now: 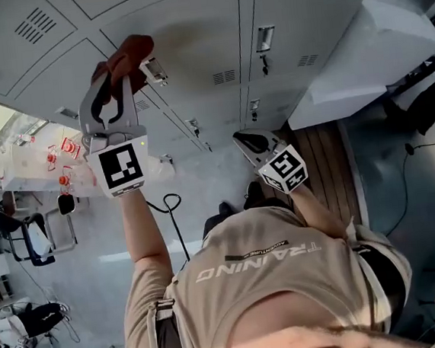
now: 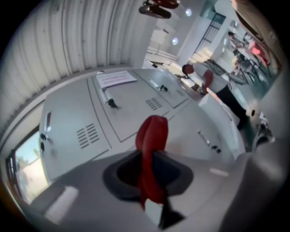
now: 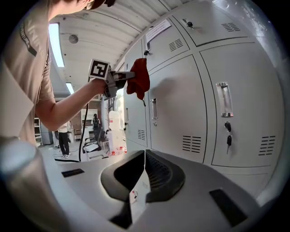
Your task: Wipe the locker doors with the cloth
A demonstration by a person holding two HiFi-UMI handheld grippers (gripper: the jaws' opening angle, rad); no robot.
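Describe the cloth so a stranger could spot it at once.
Find the wall of grey lockers. The left gripper is raised before one door, shut on the cloth. It is the only red, crumpled thing among flat grey panels.

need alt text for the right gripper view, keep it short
The left gripper, held high on an outstretched arm, grips a red cloth in front of a row of grey locker doors; whether the cloth touches a door cannot be told. In the foreground, the right gripper has its jaws shut with nothing between them.
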